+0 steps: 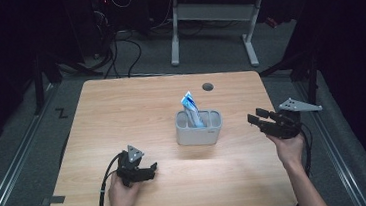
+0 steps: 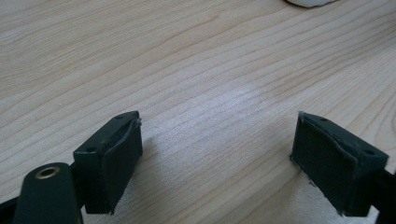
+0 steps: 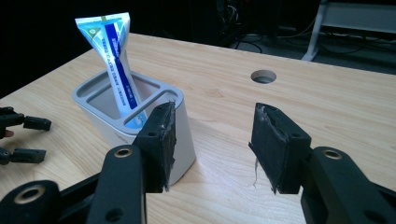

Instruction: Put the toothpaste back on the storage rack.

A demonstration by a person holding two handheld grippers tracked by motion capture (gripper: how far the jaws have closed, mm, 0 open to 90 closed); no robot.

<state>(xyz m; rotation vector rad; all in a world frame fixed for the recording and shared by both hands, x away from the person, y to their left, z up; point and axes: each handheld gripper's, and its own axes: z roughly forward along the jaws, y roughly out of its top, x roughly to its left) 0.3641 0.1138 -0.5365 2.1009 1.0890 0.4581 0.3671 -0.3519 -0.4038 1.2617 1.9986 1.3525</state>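
In the middle of the high view we see a grey holder [image 1: 199,128] standing upright on the wooden tabletop [image 1: 136,112], a little to the right of the centre of the frame. It has compartments that are open at the top, and a blue and white tube [image 1: 190,110] stands in it, leaning toward the upper left of the frame, with its flat end above the rim. In the right gripper view the same tube [image 3: 112,56] rises in the upper left of the picture from a slot of the holder [image 3: 140,121], which lies just behind the left jaw of that tool. The right tool [image 1: 260,121] is at the right of the high view, near the holder but apart from it, and its jaws point toward the holder. In its own view the right tool [image 3: 212,144] is about half open and there is nothing between the pads. The left tool [image 1: 149,170] is in the lower left part of the high view, well apart from the holder, low over the tabletop. In the left gripper view the left tool [image 2: 217,158] stands wide open with only bare wood between its pads. A round hole [image 1: 207,87] is in the tabletop above the holder in the high view.
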